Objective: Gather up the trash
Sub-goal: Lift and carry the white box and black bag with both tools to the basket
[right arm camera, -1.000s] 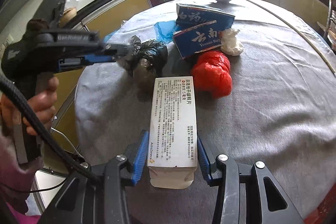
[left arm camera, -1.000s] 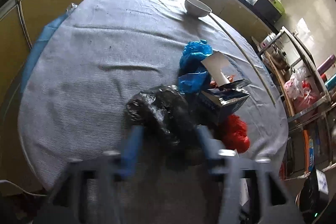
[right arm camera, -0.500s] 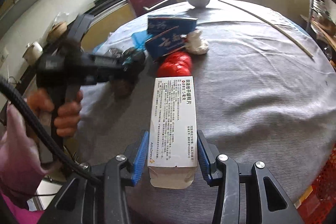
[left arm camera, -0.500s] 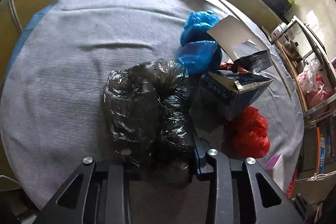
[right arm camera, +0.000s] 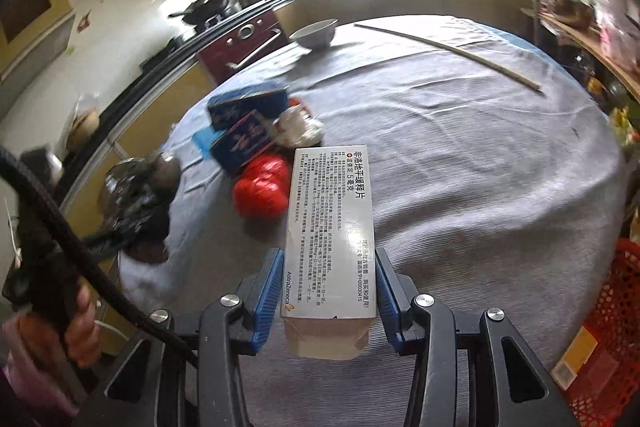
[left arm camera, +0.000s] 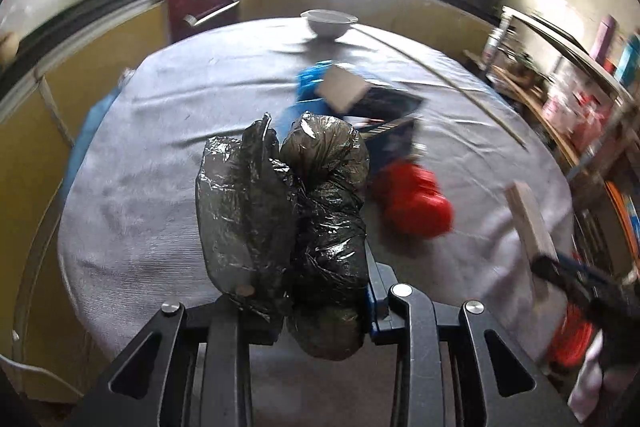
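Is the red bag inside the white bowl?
No, the red bag lies on the grey tablecloth, far from the white bowl at the table's back edge.

Bowl (left arm camera: 329, 23) behind boxes (left arm camera: 384, 115); stick (right arm camera: 446, 49) right.

Right gripper (right arm camera: 327, 291): black angular frame with triangular cut-outs, round silver screw heads at the joints, and blue ribbed pads (right arm camera: 269, 289) lining both fingers. Left gripper (left arm camera: 298, 301): identical black frame, silver screws, blue pad visible on one finger. A thick black braided cable (right arm camera: 60, 227) crosses the left edge. Pink sleeve (right arm camera: 24, 359) at the wrist.
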The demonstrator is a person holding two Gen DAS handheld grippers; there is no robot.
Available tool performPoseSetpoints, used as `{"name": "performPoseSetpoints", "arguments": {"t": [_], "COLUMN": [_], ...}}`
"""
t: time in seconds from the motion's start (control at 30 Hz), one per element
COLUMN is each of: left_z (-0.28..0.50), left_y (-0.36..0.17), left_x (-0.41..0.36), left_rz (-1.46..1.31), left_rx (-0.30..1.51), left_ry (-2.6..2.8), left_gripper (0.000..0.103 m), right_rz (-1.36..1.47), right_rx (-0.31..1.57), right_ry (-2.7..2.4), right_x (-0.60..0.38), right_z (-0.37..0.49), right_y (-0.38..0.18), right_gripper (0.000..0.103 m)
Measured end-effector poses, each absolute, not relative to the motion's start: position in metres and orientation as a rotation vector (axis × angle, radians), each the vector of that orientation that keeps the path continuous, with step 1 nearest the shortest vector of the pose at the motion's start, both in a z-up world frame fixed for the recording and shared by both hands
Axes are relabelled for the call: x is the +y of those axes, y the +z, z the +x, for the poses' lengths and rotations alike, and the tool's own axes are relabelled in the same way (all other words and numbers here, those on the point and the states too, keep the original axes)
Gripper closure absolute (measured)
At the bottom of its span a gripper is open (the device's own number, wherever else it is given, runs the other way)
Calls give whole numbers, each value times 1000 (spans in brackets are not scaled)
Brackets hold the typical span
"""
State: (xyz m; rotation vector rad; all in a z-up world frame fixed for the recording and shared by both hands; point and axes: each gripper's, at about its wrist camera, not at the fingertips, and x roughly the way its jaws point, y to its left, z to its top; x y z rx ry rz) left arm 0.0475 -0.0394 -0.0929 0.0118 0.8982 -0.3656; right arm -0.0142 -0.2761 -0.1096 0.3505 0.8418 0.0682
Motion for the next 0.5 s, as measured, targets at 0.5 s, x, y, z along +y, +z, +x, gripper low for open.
{"name": "performPoseSetpoints", "arguments": {"t": [0.5], "left_z": [-3], "left_y": [-80], "left_x": [-121], "left_rz": [181], "left_rx": [859], "left_ry": [-576], "left_gripper": [71], "right_rz": [426], "right_rx": [762], "right_ry": [-69], "right_x": [-343], "right_z": [-58], "right_y": [-103], "right_gripper": [56]}}
